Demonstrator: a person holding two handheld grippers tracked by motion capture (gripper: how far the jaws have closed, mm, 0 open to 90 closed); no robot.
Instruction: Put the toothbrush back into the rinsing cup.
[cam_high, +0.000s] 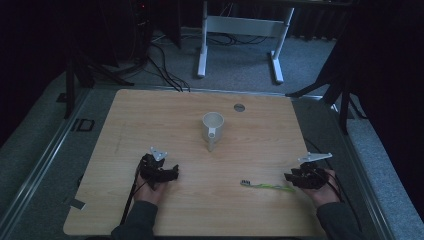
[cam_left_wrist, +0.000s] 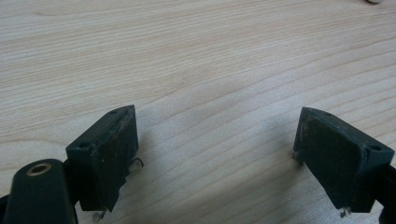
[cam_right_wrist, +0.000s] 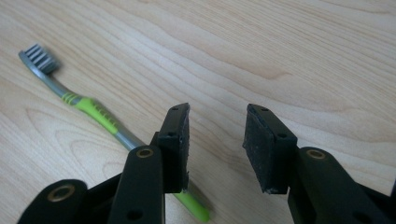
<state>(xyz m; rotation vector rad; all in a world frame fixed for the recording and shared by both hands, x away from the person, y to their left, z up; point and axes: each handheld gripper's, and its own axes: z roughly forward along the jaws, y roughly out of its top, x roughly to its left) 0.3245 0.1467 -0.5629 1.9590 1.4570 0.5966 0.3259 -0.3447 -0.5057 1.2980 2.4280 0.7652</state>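
A green and grey toothbrush (cam_high: 267, 186) lies flat on the wooden table (cam_high: 150, 120), bristle end to the left. In the right gripper view the toothbrush (cam_right_wrist: 88, 108) runs under the left jaw, not between the pads. My right gripper (cam_high: 295, 178) rests at the handle end, open, with bare wood between its jaws (cam_right_wrist: 217, 140). A white mug (cam_high: 212, 126) stands upright at the table's middle, handle toward me. My left gripper (cam_high: 167, 174) sits low on the table's near left, open wide with nothing in it (cam_left_wrist: 215, 154).
A round grey grommet (cam_high: 239, 107) is set in the table near the far edge. Beyond the table stands a white desk frame (cam_high: 240, 35) with cables on the floor. Dark stands flank both sides.
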